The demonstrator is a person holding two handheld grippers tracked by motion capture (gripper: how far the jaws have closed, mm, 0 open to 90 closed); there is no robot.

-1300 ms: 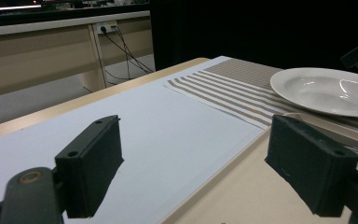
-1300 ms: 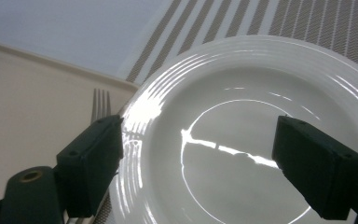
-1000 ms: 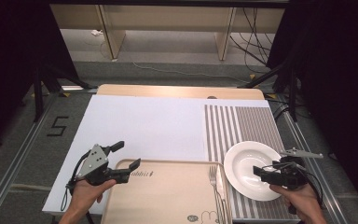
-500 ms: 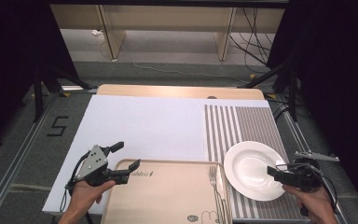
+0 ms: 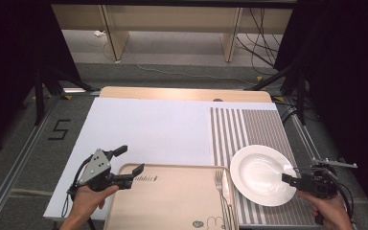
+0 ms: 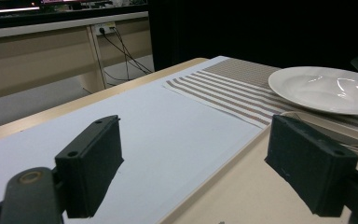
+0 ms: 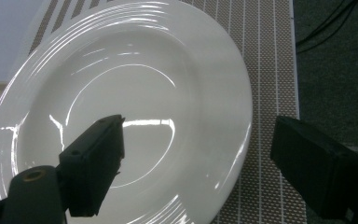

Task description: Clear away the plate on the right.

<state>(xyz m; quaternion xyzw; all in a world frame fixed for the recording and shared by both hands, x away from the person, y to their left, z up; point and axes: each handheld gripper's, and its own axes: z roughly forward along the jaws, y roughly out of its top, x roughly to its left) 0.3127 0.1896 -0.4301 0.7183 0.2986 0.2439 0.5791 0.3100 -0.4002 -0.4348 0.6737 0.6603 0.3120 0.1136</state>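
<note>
One white plate (image 5: 261, 175) lies on the striped placemat (image 5: 249, 129) at the right side of the table, its near-left rim just beside the tan tray (image 5: 172, 201). The right gripper (image 5: 292, 179) sits at the plate's right edge; in the right gripper view its jaws are spread wide, one above the plate's (image 7: 121, 102) well and the other out past the rim over the placemat (image 7: 265, 56), so the rim lies between them without being pinched. A fork (image 5: 220, 191) lies along the tray's right side, close to the plate. The left gripper (image 5: 129, 165) is held at the tray's far-left corner, well apart from the plate; its jaws are also spread, one over the white sheet (image 6: 158, 126) and one over the tray (image 6: 242, 196), gripping nothing. From the left gripper view the plate (image 6: 326, 88) shows farther off on the striped placemat (image 6: 233, 88). The white sheet (image 5: 148, 129) covers the table's left and middle, touching the placemat's left edge.
</note>
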